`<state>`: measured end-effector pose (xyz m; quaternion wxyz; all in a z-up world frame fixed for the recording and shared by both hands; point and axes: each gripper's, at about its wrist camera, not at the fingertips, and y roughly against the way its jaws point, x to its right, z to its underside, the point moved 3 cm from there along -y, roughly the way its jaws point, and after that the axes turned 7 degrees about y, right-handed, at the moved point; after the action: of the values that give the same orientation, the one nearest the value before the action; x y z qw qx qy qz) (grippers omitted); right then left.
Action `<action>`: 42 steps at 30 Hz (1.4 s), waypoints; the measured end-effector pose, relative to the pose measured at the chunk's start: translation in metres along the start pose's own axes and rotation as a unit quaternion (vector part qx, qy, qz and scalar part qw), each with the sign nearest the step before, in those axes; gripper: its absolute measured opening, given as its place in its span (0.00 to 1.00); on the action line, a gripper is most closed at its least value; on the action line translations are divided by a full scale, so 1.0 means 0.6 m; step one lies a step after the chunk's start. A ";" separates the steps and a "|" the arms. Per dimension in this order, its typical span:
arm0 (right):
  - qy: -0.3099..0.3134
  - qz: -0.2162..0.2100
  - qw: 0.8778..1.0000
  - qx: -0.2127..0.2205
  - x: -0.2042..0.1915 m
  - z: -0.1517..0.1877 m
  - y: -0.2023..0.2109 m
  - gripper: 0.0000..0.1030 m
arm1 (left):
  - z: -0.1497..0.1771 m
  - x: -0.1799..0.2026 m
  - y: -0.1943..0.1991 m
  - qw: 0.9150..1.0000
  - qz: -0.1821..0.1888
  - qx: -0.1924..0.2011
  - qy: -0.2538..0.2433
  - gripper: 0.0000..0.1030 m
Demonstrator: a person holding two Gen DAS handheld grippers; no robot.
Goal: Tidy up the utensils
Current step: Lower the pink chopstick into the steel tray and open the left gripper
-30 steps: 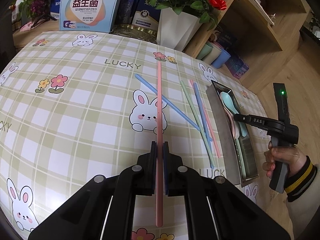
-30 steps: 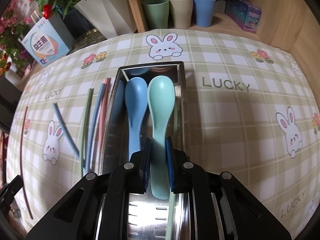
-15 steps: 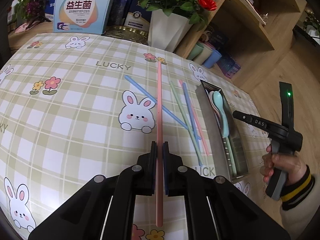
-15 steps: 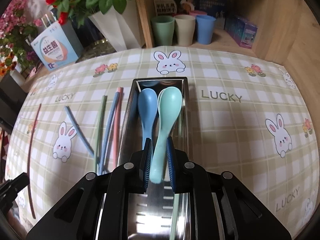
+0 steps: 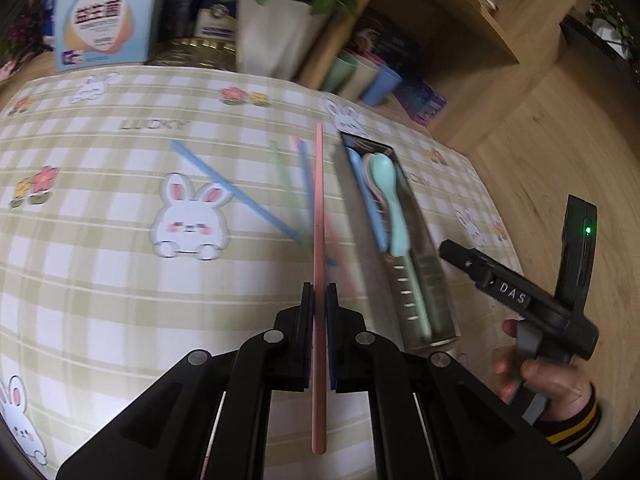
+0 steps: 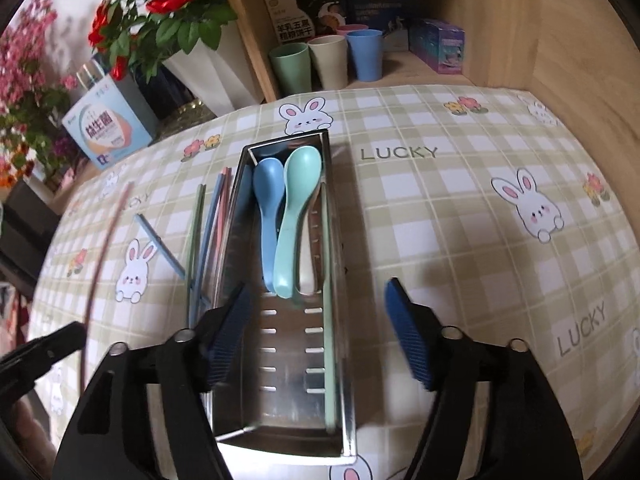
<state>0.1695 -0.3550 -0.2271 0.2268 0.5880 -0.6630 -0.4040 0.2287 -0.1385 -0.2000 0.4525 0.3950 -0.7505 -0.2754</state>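
My left gripper [image 5: 319,294] is shut on a long pink chopstick [image 5: 319,208] and holds it above the tablecloth, just left of the steel utensil tray [image 5: 434,276]. My right gripper [image 6: 316,300] is open and empty over the near end of the tray [image 6: 344,360]. In the tray lie a mint spoon [image 6: 298,208] and a blue spoon [image 6: 267,204], with a pink one partly hidden beneath. Several blue, green and pink chopsticks [image 6: 208,232] lie on the cloth left of the tray.
A checked bunny tablecloth [image 6: 460,220] covers the table. At the back stand a white flower pot [image 5: 272,40], a blue box [image 5: 104,20] and three cups [image 6: 328,60] on a wooden shelf. The table edge drops to the wooden floor [image 5: 540,140] on the right.
My right gripper has let go of the mint spoon in the tray, opened wide and pulled back. My left gripper has carried the pink chopstick rightward toward the tray.
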 end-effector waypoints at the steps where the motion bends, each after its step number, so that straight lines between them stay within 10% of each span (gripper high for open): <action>1: -0.002 0.000 1.000 0.000 0.004 0.001 0.002 0.70 | -0.002 0.011 -0.007 1.000 0.003 -0.005 -0.002 0.05; 3: -0.007 0.003 1.000 0.004 0.017 0.000 0.007 0.84 | -0.006 0.035 -0.020 1.000 0.012 -0.015 -0.008 0.05; 20: -0.075 -0.002 0.997 0.028 0.103 0.008 0.028 0.84 | -0.008 0.153 -0.166 0.993 0.006 -0.116 -0.029 0.05; 42: -0.105 -0.011 0.994 0.036 0.122 0.021 0.034 0.84 | -0.043 0.181 -0.254 0.990 -0.030 -0.129 -0.050 0.07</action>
<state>0.1326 -0.4224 -0.2304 0.1304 0.5570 -0.6910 -0.4419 0.2739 -0.3130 -0.2564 0.4534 0.3418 -0.7178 -0.4030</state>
